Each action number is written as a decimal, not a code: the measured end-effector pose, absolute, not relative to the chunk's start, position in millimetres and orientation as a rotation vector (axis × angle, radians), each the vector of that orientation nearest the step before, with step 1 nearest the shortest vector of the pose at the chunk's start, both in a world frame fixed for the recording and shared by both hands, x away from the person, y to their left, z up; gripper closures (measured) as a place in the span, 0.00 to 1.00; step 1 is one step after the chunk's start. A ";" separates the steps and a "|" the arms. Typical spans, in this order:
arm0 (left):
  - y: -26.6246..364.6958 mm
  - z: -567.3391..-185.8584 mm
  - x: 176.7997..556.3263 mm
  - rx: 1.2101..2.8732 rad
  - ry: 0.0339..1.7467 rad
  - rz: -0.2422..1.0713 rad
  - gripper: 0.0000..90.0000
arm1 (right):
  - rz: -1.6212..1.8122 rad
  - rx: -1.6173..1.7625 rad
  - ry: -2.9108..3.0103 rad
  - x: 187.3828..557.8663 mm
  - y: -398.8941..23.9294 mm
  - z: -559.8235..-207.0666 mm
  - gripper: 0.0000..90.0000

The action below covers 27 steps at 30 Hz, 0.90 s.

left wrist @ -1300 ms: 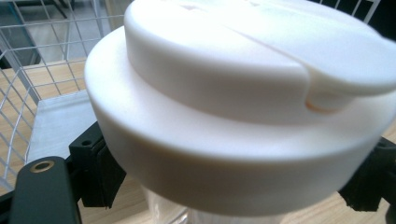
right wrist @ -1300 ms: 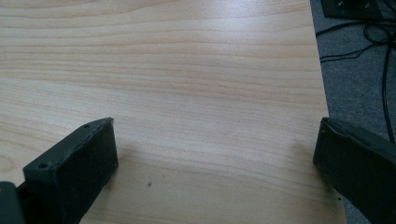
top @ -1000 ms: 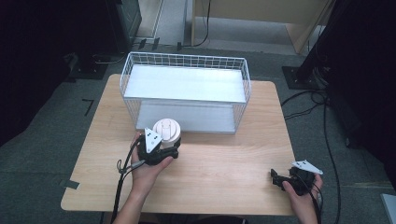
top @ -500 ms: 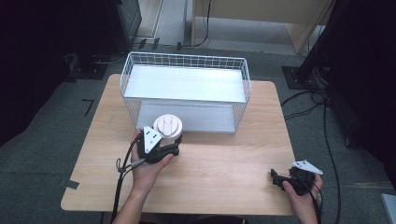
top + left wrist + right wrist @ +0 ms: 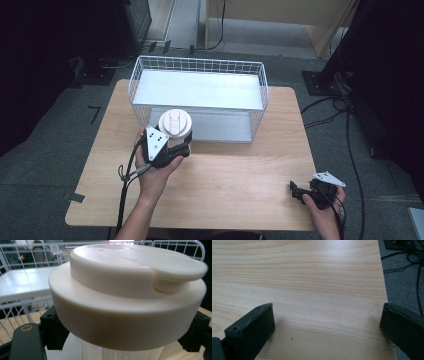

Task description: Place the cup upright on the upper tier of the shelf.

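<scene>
High view: a light wooden surface point(image 5: 225, 175) carries a white wire basket point(image 5: 197, 65) with a white floor, set toward the far side. A person's forearms come in from the bottom edge. The left hand point(image 5: 155, 172) holds the left gripper point(image 5: 175, 146) just in front of the basket's near wall, toward its left end. That gripper is closed around a cup point(image 5: 175, 125), a clear container topped by a cream lid point(image 5: 175, 121); the cup stands upright, close against the basket's front wire. Whether the cup's base touches the surface cannot be told. A grey three-cornered plate point(image 5: 155, 139) sits on top of the gripper, and a black cable point(image 5: 124, 195) trails from it toward the near edge. In the left gripper view, the lid point(image 5: 127, 290) looms large, with a raised flat tab across its top, and the black jaws press against the clear wall of the cup point(image 5: 120, 353) on both sides just below the lid's rim; basket wires point(image 5: 15, 307) stand behind. The right hand point(image 5: 325, 210) rests at the near right corner of the surface, holding the right gripper point(image 5: 296, 192) well apart from the cup. In the right gripper view, the right gripper point(image 5: 327, 322) has its two black jaws spread wide over bare wood point(image 5: 312, 277), with nothing between them, next to the surface's edge, grey floor point(image 5: 404, 285) and cables beyond.
</scene>
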<state>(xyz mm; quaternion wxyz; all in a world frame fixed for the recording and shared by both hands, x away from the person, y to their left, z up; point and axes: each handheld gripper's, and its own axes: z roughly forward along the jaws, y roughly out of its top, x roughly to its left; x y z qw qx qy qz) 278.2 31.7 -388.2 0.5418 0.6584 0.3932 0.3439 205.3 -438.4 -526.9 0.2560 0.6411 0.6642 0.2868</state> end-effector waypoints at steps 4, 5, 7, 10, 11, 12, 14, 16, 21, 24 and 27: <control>31.7 -381.0 278.5 1.537 0.907 0.847 0.18 | 0.778 1.739 1.804 205.3 -438.5 -526.9 0.00; 31.5 -379.1 278.7 1.525 0.901 0.856 0.18 | 0.778 1.738 1.805 205.3 -438.6 -526.9 0.00; 31.8 -375.1 279.8 1.500 0.883 0.854 0.18 | 0.779 1.741 1.803 205.2 -438.4 -527.0 0.00; 32.8 -369.7 279.8 1.465 0.860 0.852 0.18 | 0.779 1.741 1.803 205.2 -438.4 -527.0 0.00; 32.9 -365.0 279.2 1.452 0.840 0.857 0.18 | 0.779 1.741 1.803 205.2 -438.4 -526.9 0.00; 32.9 -365.0 279.2 1.452 0.840 0.857 0.18 | 0.779 1.741 1.803 205.2 -438.4 -526.9 0.00; 31.7 -359.9 278.3 1.451 0.825 0.884 0.18 | 0.779 1.740 1.804 205.2 -438.5 -527.0 0.00; 30.3 -354.4 277.7 1.451 0.811 0.908 0.18 | 0.780 1.740 1.802 205.2 -438.4 -527.0 0.00; 28.5 -341.1 278.9 1.426 0.791 0.919 0.18 | 0.779 1.740 1.804 205.2 -438.5 -527.0 0.00; 28.2 -335.0 281.5 1.402 0.788 0.914 0.18 | 0.780 1.740 1.802 205.2 -438.4 -527.0 0.00; 26.5 -330.4 283.4 1.389 0.783 0.927 0.18 | 0.780 1.739 1.802 205.3 -438.5 -527.1 0.00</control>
